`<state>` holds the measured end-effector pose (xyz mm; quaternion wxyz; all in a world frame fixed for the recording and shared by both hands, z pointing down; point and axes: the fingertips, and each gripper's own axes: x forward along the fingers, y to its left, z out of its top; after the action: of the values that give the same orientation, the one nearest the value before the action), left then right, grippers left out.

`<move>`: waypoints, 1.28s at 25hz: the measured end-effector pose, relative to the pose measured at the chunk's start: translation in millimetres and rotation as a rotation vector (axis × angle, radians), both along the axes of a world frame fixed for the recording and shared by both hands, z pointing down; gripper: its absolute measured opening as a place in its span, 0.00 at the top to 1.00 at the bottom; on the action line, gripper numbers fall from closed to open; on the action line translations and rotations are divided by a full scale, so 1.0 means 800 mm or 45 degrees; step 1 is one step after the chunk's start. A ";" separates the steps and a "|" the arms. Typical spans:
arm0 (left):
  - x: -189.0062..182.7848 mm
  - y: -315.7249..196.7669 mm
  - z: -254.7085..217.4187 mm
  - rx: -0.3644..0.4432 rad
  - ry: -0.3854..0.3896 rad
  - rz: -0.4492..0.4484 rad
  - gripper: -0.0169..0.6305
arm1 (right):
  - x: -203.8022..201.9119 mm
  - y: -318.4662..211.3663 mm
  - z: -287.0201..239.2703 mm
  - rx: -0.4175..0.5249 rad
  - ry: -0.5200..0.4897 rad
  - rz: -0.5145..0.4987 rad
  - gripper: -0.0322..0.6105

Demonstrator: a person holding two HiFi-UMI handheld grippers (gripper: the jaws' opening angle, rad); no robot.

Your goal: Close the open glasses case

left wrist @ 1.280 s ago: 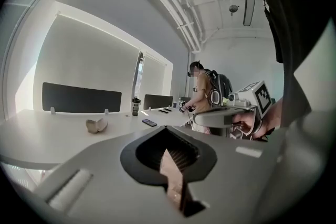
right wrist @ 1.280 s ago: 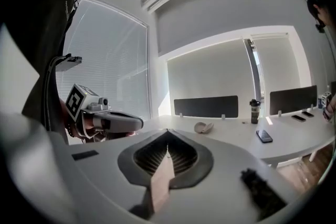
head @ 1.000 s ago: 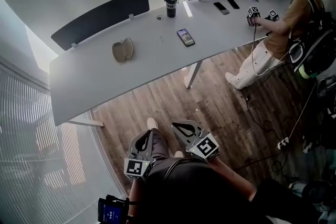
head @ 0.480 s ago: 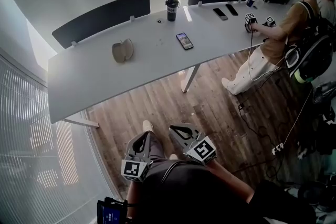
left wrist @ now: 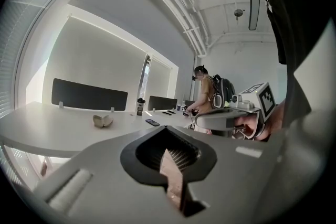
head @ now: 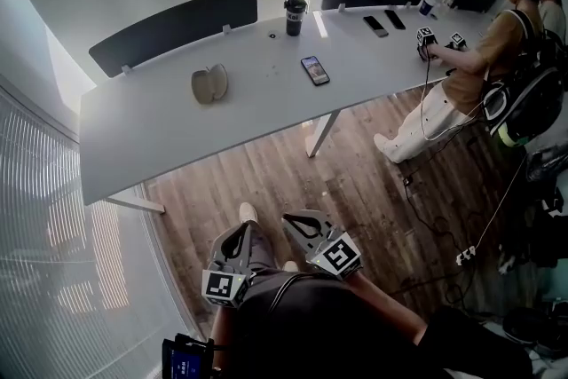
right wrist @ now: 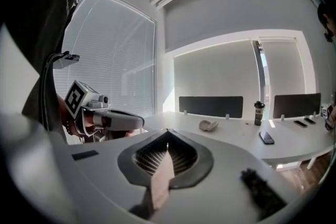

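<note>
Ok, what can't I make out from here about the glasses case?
Glasses case: too small in every view to show its inside or hinge.
Nearest phone: head view, screen too small to read.
Bottle: label too small to read in any view.

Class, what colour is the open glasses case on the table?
Beige; the glasses case shows best in the head view.

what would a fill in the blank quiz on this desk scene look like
1. The glasses case lies ___ on the white desk.
2. In the head view, the smartphone lies to the ___ of the case.
3. The left gripper and right gripper both hold ___.
Missing words: open; right; nothing.
</note>
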<state>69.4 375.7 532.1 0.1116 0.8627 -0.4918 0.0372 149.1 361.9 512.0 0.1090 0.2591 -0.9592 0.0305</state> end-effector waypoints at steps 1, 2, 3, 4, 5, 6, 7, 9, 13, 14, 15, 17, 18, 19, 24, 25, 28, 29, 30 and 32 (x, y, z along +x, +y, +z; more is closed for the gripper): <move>-0.002 0.000 -0.001 -0.006 0.005 -0.007 0.96 | -0.002 0.000 0.001 -0.006 0.002 -0.002 0.94; -0.004 0.000 0.000 -0.006 0.010 -0.012 0.96 | -0.004 0.000 0.003 -0.007 0.008 -0.005 0.94; -0.007 0.000 0.001 -0.004 0.018 -0.015 0.96 | -0.006 0.000 0.004 -0.001 0.016 -0.010 0.94; -0.010 0.000 0.004 -0.006 0.027 -0.017 0.96 | -0.010 0.000 0.004 0.015 0.029 -0.020 0.94; -0.013 0.000 0.006 -0.008 0.029 -0.017 0.96 | -0.014 0.001 0.002 0.030 0.042 -0.032 0.94; -0.015 0.000 0.006 -0.007 0.024 -0.019 0.96 | -0.018 0.002 0.002 0.034 0.045 -0.044 0.94; -0.016 -0.001 0.005 -0.006 0.019 -0.023 0.96 | -0.023 0.004 0.002 0.026 0.036 -0.053 0.94; -0.019 -0.002 0.000 -0.019 0.023 -0.037 0.96 | -0.029 0.005 0.004 0.017 0.031 -0.069 0.94; -0.027 -0.001 0.010 -0.032 0.017 -0.038 0.96 | -0.033 0.002 0.009 0.014 0.043 -0.072 0.94; -0.030 -0.001 0.012 -0.037 0.010 -0.039 0.96 | -0.034 0.001 0.010 0.010 0.046 -0.071 0.94; -0.032 -0.001 0.014 -0.041 0.003 -0.041 0.96 | -0.035 0.000 0.011 0.007 0.051 -0.072 0.94; -0.034 -0.006 0.006 -0.051 0.016 -0.058 0.96 | -0.038 -0.002 0.013 0.018 0.074 -0.080 0.94; -0.033 -0.010 0.000 -0.054 0.029 -0.065 0.96 | -0.040 -0.002 0.014 0.030 0.088 -0.089 0.94; -0.034 -0.012 -0.001 -0.054 0.033 -0.064 0.96 | -0.043 -0.003 0.014 0.042 0.096 -0.100 0.94; -0.046 -0.025 0.004 -0.048 0.017 -0.075 0.96 | -0.058 -0.014 0.011 0.060 0.092 -0.138 0.94; -0.046 -0.029 0.003 -0.055 0.019 -0.076 0.96 | -0.058 -0.018 0.010 0.060 0.088 -0.136 0.94; -0.051 -0.037 0.010 -0.052 -0.004 -0.075 0.96 | -0.063 -0.028 0.010 0.050 0.084 -0.132 0.94; -0.055 -0.042 0.007 -0.048 0.003 -0.083 0.96 | -0.067 -0.031 0.010 0.048 0.083 -0.138 0.94; -0.059 -0.048 0.002 -0.045 0.017 -0.093 0.96 | -0.072 -0.034 0.010 0.049 0.081 -0.147 0.94; -0.066 -0.058 -0.002 -0.034 0.022 -0.101 0.96 | -0.082 -0.040 0.009 0.052 0.083 -0.170 0.94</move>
<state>16.2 329.4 530.8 0.1288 0.8413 -0.5241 0.0321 83.6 329.7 519.2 0.1366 0.1976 -0.9707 -0.0048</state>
